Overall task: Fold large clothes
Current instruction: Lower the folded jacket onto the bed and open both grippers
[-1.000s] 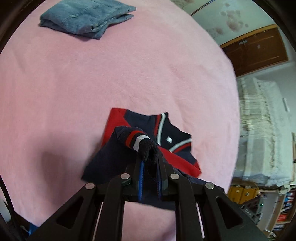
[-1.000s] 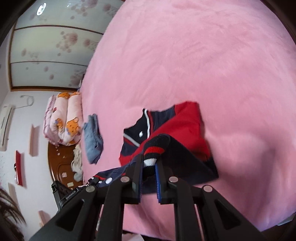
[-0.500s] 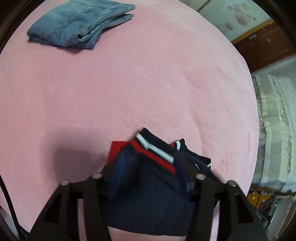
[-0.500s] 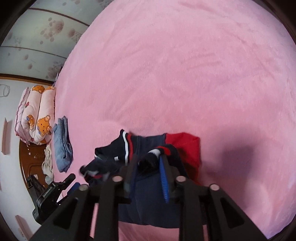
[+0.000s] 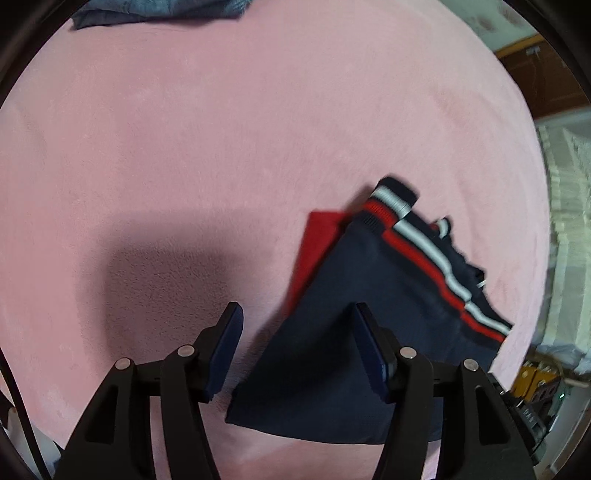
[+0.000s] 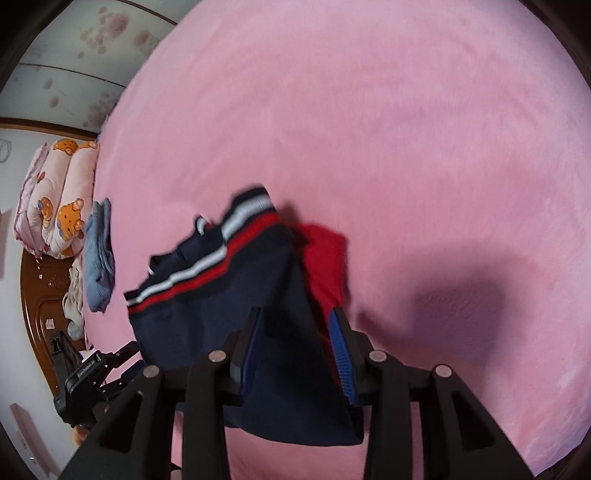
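Note:
A navy sweater (image 5: 373, 295) with red panels and a red-and-white striped hem lies folded on the pink blanket (image 5: 221, 129). My left gripper (image 5: 295, 314) is open above the sweater's left edge, holding nothing. In the right wrist view the same sweater (image 6: 229, 295) lies folded over, striped hem on top, a red part (image 6: 325, 254) showing at its right. My right gripper (image 6: 297, 317) is open with its jaws either side of the navy cloth, not pinching it. The other gripper (image 6: 99, 373) shows at the lower left.
Folded blue jeans (image 5: 159, 9) lie at the blanket's far edge, also visible in the right wrist view (image 6: 98, 254). Bear-print bedding (image 6: 55, 195) and a wooden headboard (image 6: 40, 314) stand at the left. White bedding (image 5: 569, 206) and shelves are at the right.
Both grippers held sleeve cuffs, carried them over the sweater and opened. The sweater now lies folded with its striped hem on top. The left gripper has shifted left.

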A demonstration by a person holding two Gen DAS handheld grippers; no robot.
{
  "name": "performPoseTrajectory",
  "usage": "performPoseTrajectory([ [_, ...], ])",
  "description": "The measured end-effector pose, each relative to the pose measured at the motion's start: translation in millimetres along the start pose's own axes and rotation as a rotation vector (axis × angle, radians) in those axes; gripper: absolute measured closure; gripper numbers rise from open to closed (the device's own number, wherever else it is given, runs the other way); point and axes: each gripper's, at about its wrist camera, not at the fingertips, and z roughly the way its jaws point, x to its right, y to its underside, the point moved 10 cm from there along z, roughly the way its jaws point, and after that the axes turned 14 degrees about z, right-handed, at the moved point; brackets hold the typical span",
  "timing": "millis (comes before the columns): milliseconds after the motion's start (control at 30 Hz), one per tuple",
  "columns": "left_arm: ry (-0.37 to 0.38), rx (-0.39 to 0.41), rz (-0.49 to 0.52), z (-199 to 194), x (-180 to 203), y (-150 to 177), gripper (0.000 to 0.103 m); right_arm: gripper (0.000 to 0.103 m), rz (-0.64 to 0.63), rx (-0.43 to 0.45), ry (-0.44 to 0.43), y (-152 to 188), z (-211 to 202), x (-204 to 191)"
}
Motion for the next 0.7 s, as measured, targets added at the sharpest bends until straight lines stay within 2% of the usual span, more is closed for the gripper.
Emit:
performPoseTrajectory([
  [133, 0.009, 0.012, 0.04, 8, 5, 4, 0.047, 0.067, 0.048, -0.023, -0.021, 3, 8, 7],
  [200, 0.021, 0.022, 0.058, 8, 7, 5, 0.067, 0.067, 0.05, -0.02, -0.02, 3, 9, 7],
  [233, 0.022, 0.022, 0.068, 9, 10, 6, 0.083, 0.069, 0.032, -0.014, -0.01, 4, 10, 6],
  [267, -0.002, 0.018, 0.081, 9, 10, 7, 0.092, 0.077, -0.006, -0.005, 0.008, 5, 9, 4],
  [300, -0.007, 0.016, 0.092, 9, 11, 7, 0.093, 0.088, -0.029, 0.005, 0.026, 7, 10, 2],
  [367, -0.022, 0.024, 0.116, 4, 16, 7, 0.094, 0.096, -0.07, 0.031, 0.075, 8, 8, 4],
  [500, -0.029, 0.038, 0.113, -3, 12, 12, 0.095, 0.099, -0.072, 0.037, 0.057, 12, 1, 7],
  [700, -0.034, 0.041, 0.074, -3, 1, 25, 0.096, 0.1, -0.073, 0.075, 0.096, 13, 0, 17],
])
